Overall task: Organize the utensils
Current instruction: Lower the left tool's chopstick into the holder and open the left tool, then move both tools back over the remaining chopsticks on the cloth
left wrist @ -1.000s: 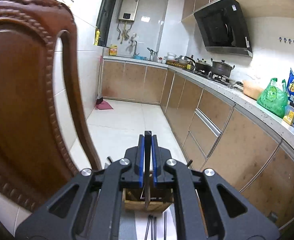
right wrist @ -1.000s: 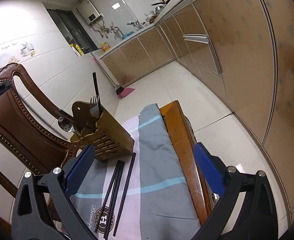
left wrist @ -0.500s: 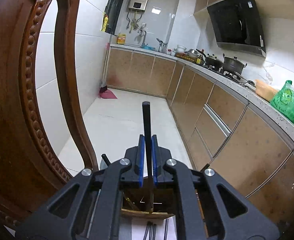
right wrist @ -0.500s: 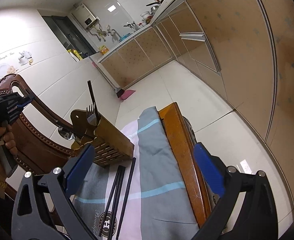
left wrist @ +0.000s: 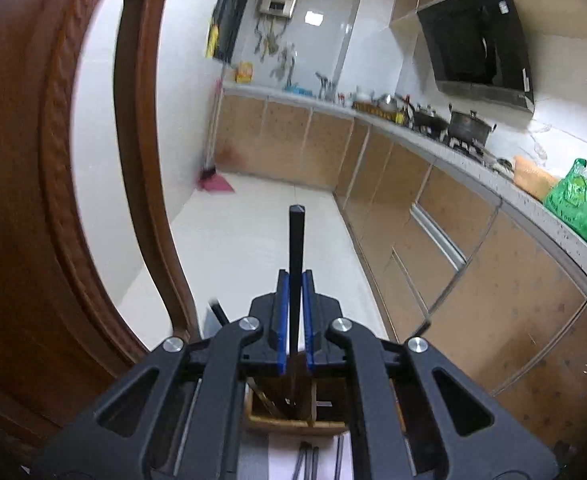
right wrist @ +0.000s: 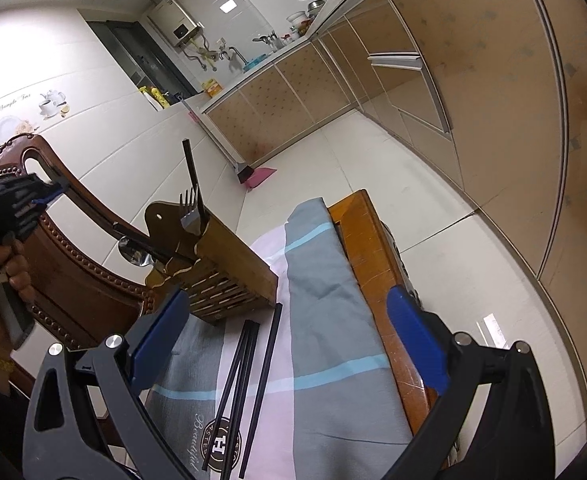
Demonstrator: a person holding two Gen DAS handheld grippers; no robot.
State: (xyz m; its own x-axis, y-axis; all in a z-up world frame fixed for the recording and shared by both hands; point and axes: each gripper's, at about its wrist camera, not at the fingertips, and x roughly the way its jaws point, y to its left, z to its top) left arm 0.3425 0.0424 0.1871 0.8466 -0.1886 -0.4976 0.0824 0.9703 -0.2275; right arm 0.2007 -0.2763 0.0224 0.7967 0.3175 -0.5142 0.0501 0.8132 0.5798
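Observation:
My left gripper point(left wrist: 293, 276) is shut on a black chopstick point(left wrist: 295, 240). The stick's top rises above the blue pads and its lower end reaches into the wooden utensil holder point(left wrist: 277, 420) just below. The right wrist view shows that holder point(right wrist: 233, 256) standing on the cloth with a fork point(right wrist: 191, 212), a spoon point(right wrist: 131, 254) and an upright chopstick point(right wrist: 191, 172) in it. A hand holds the left gripper point(right wrist: 47, 196) left of it. My right gripper point(right wrist: 287, 298) hangs open and empty over three loose black chopsticks point(right wrist: 249, 368).
A grey, pink and blue cloth point(right wrist: 325, 280) covers the wooden table point(right wrist: 357, 232), whose right edge drops to the tiled floor. A carved wooden chair back point(left wrist: 13, 200) stands close on the left. Kitchen cabinets point(left wrist: 473, 280) run along the right.
The left gripper has come down towards the holder, and the held chopstick now stands farther above its pads. The right gripper has stayed open in place.

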